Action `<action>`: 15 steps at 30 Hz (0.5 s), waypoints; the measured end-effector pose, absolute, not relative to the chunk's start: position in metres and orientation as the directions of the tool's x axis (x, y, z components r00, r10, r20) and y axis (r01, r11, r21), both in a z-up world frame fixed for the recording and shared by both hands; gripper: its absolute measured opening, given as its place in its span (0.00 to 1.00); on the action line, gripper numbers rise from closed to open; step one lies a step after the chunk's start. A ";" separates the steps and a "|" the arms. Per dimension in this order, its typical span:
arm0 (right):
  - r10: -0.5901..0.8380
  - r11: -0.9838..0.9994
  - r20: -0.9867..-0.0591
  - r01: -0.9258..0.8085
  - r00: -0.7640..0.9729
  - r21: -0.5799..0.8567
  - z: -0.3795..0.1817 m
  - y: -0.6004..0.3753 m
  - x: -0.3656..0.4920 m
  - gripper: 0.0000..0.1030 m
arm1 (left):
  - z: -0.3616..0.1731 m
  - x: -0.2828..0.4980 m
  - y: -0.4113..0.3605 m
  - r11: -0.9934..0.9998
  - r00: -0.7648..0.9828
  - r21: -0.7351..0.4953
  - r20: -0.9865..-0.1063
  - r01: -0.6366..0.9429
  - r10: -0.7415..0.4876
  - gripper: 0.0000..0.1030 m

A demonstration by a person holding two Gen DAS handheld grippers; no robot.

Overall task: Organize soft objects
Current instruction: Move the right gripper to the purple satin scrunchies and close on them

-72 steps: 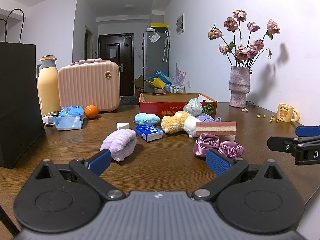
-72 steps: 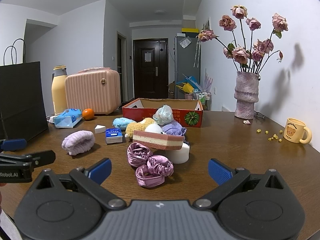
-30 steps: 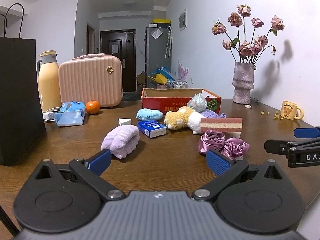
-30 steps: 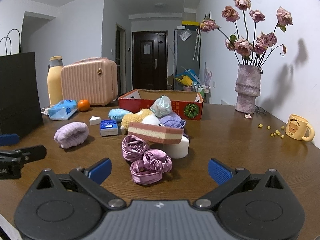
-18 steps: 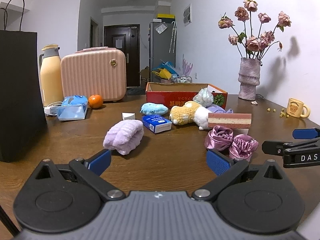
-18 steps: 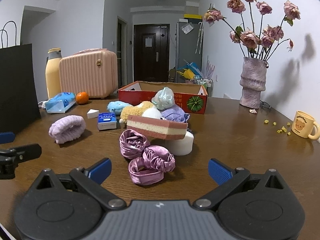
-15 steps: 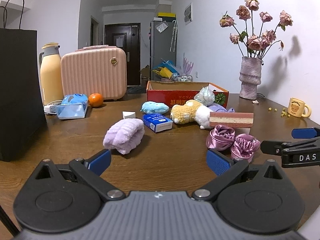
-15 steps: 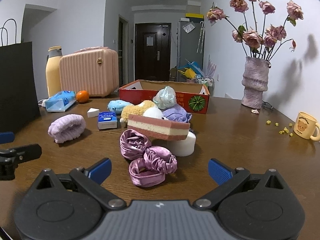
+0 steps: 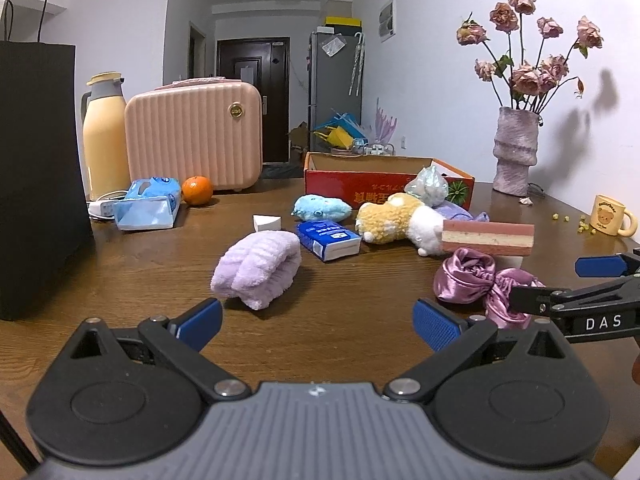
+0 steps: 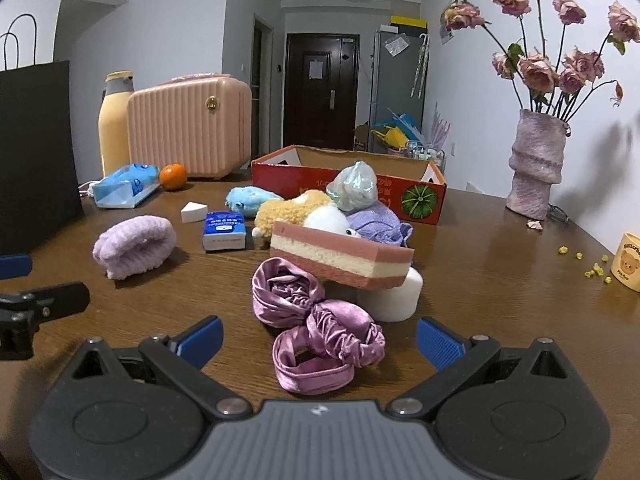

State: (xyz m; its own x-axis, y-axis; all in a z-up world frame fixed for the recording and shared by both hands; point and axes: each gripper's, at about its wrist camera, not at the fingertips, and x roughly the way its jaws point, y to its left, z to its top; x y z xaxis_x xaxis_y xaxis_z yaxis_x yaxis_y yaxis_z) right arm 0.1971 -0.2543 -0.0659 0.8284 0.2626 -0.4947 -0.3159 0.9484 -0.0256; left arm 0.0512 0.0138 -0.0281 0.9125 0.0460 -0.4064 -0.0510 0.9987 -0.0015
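Note:
Soft objects lie on a wooden table in front of a red cardboard box (image 9: 360, 194) (image 10: 416, 196). A lilac fluffy headband (image 9: 258, 262) (image 10: 134, 244) lies just ahead of my left gripper (image 9: 318, 322), which is open and empty. Purple satin scrunchies (image 10: 316, 326) (image 9: 476, 280) lie between the fingers of my right gripper (image 10: 318, 340), which is open and empty. Behind them a pink-and-cream sponge (image 10: 340, 254) rests on a white foam cylinder (image 10: 394, 294). A yellow-white plush (image 9: 394, 222), a blue plush (image 9: 322, 208) and a lavender cloth (image 10: 378, 222) lie near the box.
A black paper bag (image 9: 38, 176) stands at the left. A pink suitcase (image 9: 194, 136), yellow thermos (image 9: 104, 136), tissue pack (image 9: 146, 204) and orange (image 9: 197, 190) are at the back left. A blue tissue packet (image 9: 328, 240) lies mid-table. A vase of dried roses (image 10: 536, 164) and mug (image 9: 610, 216) stand at the right.
Both grippers have moved forward toward the objects. The scrunchies now lie between the right gripper's fingers and the headband is closer to the left gripper. Nothing has been grasped.

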 end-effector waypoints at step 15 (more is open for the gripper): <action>0.245 0.945 -0.574 -0.324 0.781 -0.038 -0.087 -0.237 0.249 0.93 | -0.037 0.076 0.028 0.997 0.900 -0.017 -0.430 -0.079 0.064 1.00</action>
State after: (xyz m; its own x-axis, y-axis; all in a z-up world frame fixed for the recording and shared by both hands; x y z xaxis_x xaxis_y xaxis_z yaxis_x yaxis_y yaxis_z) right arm 0.2491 -0.2372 -0.0874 0.7815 0.2448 -0.5739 -0.3241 0.9453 -0.0382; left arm 0.0764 0.0279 -0.0366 0.9004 0.0636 -0.4304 -0.0785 0.9968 -0.0170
